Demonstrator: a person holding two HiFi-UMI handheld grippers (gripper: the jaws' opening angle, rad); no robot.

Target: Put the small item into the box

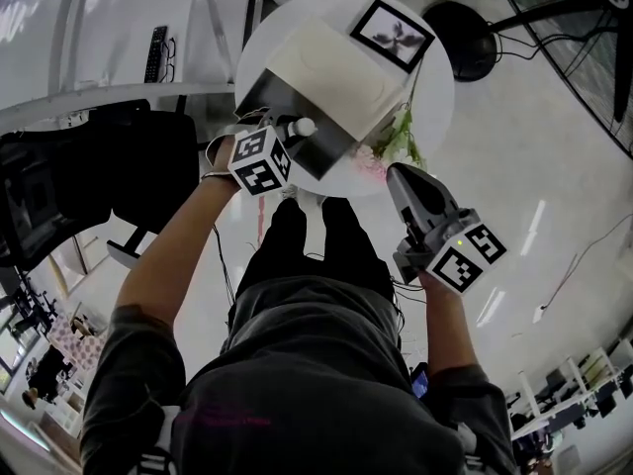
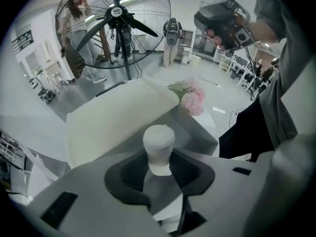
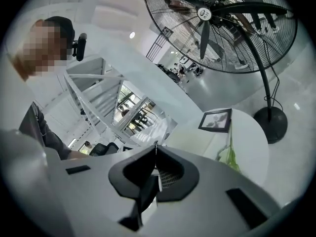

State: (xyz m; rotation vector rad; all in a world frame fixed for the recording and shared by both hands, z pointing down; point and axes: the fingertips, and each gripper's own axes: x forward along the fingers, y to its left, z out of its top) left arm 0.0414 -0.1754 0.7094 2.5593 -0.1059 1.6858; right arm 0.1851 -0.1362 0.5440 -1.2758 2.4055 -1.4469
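Now: my left gripper (image 2: 159, 176) is closed on the small item (image 2: 159, 144), a white bottle-like piece with a rounded cap. The pads pinch its lower body and the cap sticks out ahead of the jaws. I judge the low grip lets the cap end lead into the box (image 2: 200, 130), so the jaws need not follow far.

Item position: at the near side of the box, in front of the raised cream lid (image 2: 113, 120), not yet inside. I cannot tell whether it is already over the opening.

Lid: tilted up on the box's left and far side, which leaves the grey interior facing me.

Right gripper (image 3: 155, 149): jaws together, nothing between them. It is held to the near right of the box, well apart from it and off the rim of the table (image 1: 435, 97). By my reading it is parked to keep the approach free.

Edges and room:
- The lid's lower edge is the closest obstacle, just left of the item.
- The flower (image 2: 193, 100) lies just beyond the box's right side.
- The picture frame (image 1: 393, 34) stands behind the box, past the lid.
- Neither the flower nor the frame crosses the path.
- The free room is ahead and down into the grey well.

Risk, as I judge it: clipping the box's near wall if I go in too shallow.
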